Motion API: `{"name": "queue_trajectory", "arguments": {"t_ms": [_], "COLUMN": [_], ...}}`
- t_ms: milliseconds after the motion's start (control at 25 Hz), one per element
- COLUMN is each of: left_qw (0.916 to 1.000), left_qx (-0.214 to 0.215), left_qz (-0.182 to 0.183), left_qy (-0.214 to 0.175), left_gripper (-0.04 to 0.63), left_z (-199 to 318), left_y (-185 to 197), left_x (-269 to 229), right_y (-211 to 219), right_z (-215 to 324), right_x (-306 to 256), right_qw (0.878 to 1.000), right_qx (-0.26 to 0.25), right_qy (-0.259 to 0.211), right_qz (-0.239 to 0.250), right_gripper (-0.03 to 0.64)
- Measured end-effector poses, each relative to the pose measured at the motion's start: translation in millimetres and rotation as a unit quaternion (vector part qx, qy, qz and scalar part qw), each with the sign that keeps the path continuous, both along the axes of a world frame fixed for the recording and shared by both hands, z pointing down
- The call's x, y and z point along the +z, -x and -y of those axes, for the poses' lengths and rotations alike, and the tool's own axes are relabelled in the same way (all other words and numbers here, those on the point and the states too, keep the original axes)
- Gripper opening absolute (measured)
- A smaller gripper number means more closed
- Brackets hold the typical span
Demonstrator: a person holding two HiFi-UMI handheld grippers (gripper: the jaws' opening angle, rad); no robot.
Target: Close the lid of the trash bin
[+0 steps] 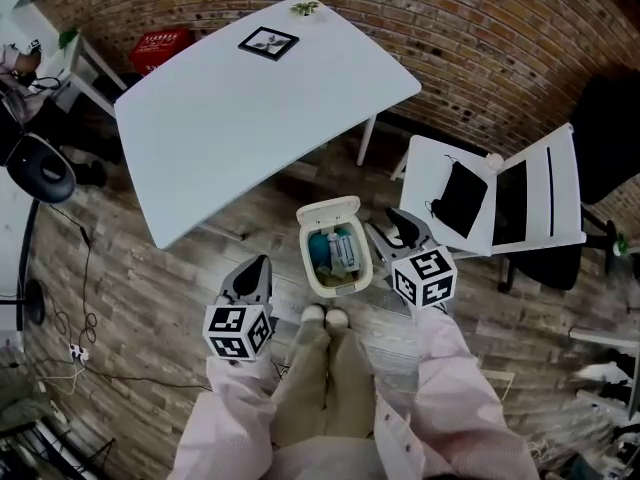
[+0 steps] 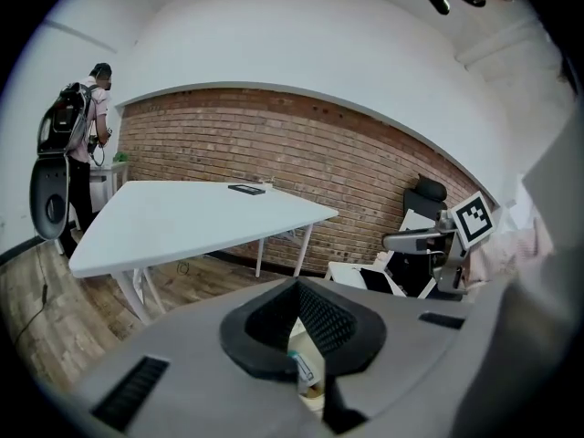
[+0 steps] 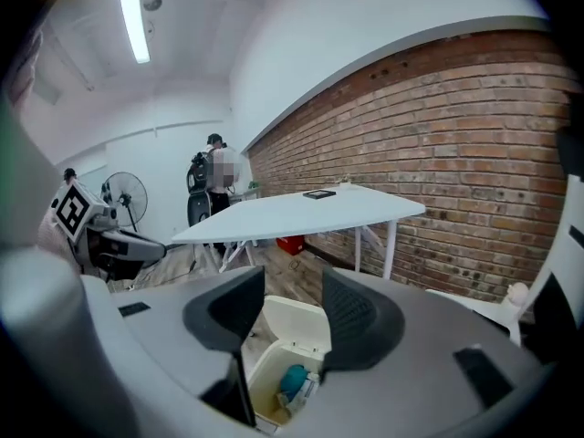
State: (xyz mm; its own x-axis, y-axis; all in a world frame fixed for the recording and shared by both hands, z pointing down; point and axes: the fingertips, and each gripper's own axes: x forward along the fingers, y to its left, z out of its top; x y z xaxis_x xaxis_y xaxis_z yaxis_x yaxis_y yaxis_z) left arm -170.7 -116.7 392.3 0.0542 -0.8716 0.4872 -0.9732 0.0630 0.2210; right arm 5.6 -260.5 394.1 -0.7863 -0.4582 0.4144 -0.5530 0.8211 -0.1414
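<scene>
The small cream trash bin (image 1: 306, 264) stands on the wooden floor (image 1: 150, 288) just beyond the person's shoes (image 1: 325, 317), near the white table (image 1: 250, 108). Its lid (image 1: 328, 213) is swung up at the far side, showing a teal object and white packaging inside. The left gripper (image 1: 256, 265) hovers left of the bin with its jaws pressed together and empty. The right gripper (image 1: 402, 226) hovers at the bin's right with its jaws parted and empty.
</scene>
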Motion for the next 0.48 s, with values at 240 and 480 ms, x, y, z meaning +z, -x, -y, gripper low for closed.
{"name": "queue_trajectory", "arguments": {"t_ms": [240,480], "left_qw": [0.9993,0.9973], "left_qx": [0.001,0.001], "left_qz": [-0.025,-0.05], "left_qy": [0.029,0.053], "left_gripper": [-0.006,-0.006], "left_z": [13.8,26.2], "left_y": [5.7,7.2], "left_x": [48.1,95.1], "right_y": [29.5,53.4], "right_z": [23.1,40.0], "right_x": [36.5,73.2], "right_qw": [0.997,0.988], "right_qx": [-0.055,-0.115], "right_qy": [-0.02,-0.038], "right_qz": [-0.049,-0.099], "right_gripper": [0.183,0.183]}}
